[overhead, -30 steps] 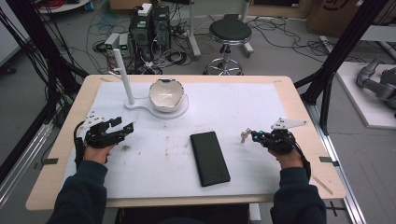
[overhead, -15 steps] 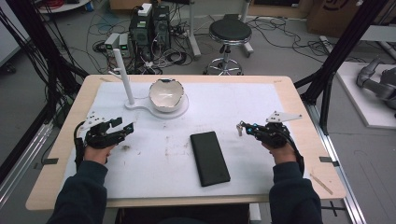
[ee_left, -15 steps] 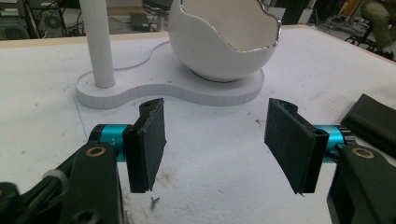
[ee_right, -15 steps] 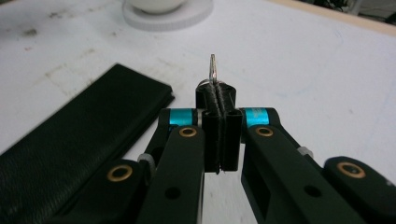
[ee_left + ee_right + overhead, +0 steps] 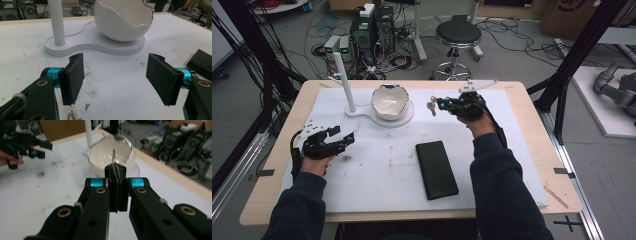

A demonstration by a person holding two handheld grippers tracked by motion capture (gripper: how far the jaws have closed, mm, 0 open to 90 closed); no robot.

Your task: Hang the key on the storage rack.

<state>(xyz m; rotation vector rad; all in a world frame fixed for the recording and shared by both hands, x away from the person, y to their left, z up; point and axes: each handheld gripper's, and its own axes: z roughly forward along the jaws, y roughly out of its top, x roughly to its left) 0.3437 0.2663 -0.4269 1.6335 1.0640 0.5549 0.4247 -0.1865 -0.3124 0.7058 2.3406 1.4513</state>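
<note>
At the left of the table we hold the left gripper (image 5: 343, 139) low over the white mat (image 5: 382, 165), near the left edge and well apart from everything else; its jaws have just been opening and now stand apart with nothing between them, as the left gripper view confirms with bare mat showing between the two pads (image 5: 75, 77). We judge this a waiting posture that keeps the left side out of the working path. Farther in, at the far side of the mat, stands a white stand (image 5: 362, 112) with an upright post (image 5: 344, 80) and a white egg-shaped bowl (image 5: 389, 101) with a jagged rim seated on its base, mouth upward, so that it can receive small items. Near the middle, on the near half of the mat, a black flat case (image 5: 436, 169) lies untouched. To the right of the bowl, we carry the right gripper (image 5: 435, 105) raised above the table with its jaws clamped on a small metal key (image 5: 431, 105). In the right gripper view the key (image 5: 114, 156) projects from the closed pads and points toward the bowl's opening (image 5: 110, 157). We judge that the key is held by one end so that it can drop cleanly into the bowl once it is over the rim.
</note>
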